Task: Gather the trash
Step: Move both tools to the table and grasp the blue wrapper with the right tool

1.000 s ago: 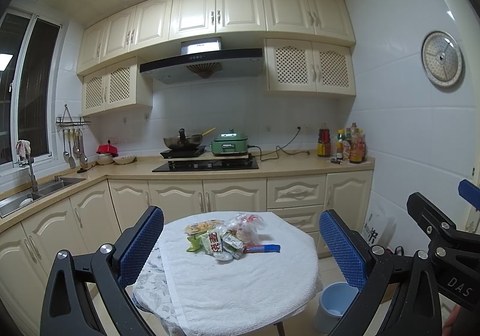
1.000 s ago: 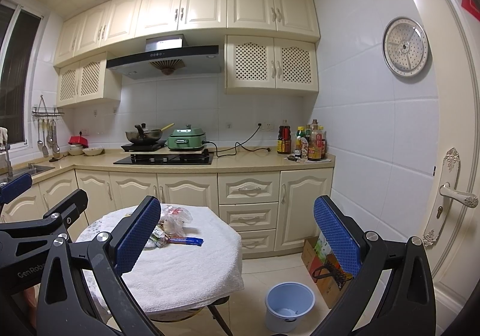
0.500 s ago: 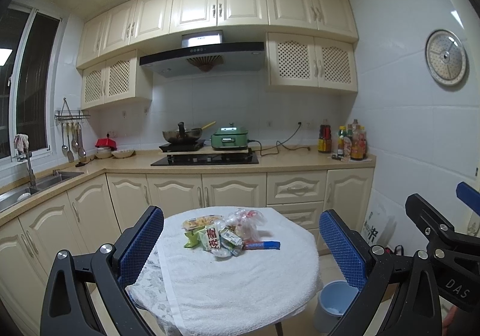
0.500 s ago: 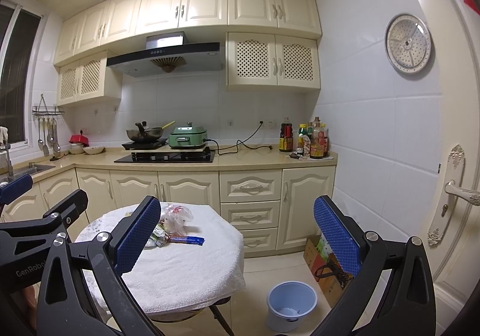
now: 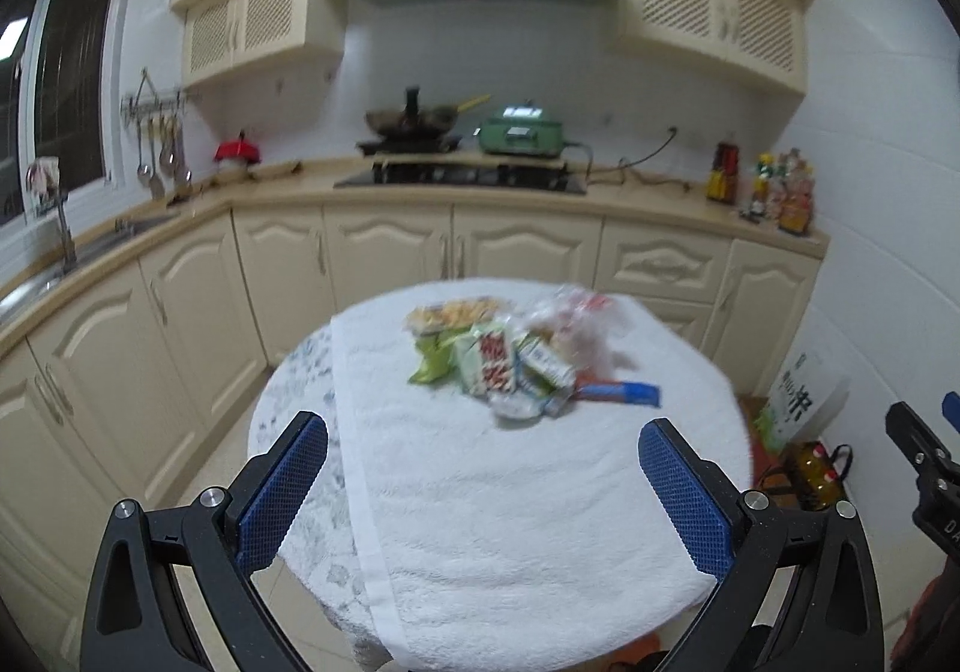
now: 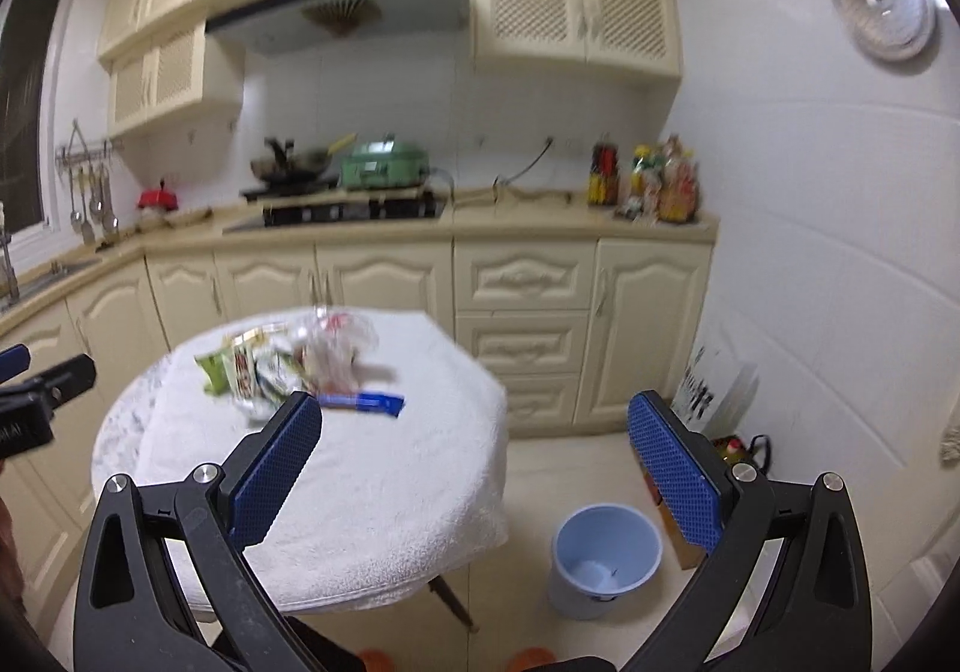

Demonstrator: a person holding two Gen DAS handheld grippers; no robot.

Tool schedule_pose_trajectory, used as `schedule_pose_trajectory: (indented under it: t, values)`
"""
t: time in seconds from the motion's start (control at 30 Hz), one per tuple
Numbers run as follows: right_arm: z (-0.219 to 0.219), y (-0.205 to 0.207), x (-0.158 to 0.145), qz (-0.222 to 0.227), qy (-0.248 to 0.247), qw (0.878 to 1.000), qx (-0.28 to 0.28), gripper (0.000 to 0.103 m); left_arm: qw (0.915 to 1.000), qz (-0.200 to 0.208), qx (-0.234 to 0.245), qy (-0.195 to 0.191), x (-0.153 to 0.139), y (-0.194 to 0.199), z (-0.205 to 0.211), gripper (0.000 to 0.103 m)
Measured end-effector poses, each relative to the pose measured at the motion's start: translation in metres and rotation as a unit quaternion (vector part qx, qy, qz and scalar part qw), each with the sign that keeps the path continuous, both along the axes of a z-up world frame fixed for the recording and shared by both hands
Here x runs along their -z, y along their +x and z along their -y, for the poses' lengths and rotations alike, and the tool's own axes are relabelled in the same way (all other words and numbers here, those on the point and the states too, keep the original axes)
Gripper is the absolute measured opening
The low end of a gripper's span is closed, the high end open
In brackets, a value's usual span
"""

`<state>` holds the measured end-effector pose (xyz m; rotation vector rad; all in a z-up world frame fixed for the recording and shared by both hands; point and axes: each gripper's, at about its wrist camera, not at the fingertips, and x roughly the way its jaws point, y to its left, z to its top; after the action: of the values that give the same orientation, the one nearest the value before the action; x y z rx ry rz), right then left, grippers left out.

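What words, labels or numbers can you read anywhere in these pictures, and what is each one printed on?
"米": large dark character on the white bag on the floor right of the table; smaller print beside it is blurred.
Red characters on the white snack packet: blurred, unreadable.
Blue wrapper: print blurred.
Bottle labels on the counter: too blurred.
White lettering on the left gripper body, seen from the right wrist: cut off.

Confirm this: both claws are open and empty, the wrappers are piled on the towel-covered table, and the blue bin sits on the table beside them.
Wrong on the bin. The right wrist view shows the blue bin on the floor beside the table; the rest holds.
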<state>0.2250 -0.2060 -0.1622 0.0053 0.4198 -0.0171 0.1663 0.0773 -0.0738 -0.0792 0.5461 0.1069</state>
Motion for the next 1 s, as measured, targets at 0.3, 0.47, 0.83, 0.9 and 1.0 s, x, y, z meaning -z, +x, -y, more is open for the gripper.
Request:
schedule_pose_trajectory:
  t: [0.3, 0.47, 0.83, 0.9, 1.0]
  values:
    - [-0.018, 0.104, 0.059, -0.069, -0.037, 0.995, -0.054, 0.103, 0.9929, -0.119, -0.005, -0.005, 0.045, 0.128, 0.000, 0.102]
    - [-0.027, 0.164, 0.097, -0.114, -0.053, 0.989, -0.082, 0.103, 0.9885, -0.151, -0.005, -0.008, 0.069, 0.207, 0.000, 0.102]
    - [-0.047, 0.239, 0.128, -0.163, -0.065, 0.974, -0.144, 0.103, 0.9851, -0.166, -0.028, -0.035, 0.095, 0.336, -0.026, 0.100]
    - [-0.054, 0.250, 0.132, -0.169, -0.073, 0.969, -0.163, 0.103, 0.9854, -0.163, -0.029, -0.038, 0.099, 0.346, -0.026, 0.100]
    - [-0.064, 0.263, 0.140, -0.177, -0.092, 0.962, -0.187, 0.103, 0.9856, -0.163, -0.026, -0.037, 0.102, 0.358, -0.028, 0.098]
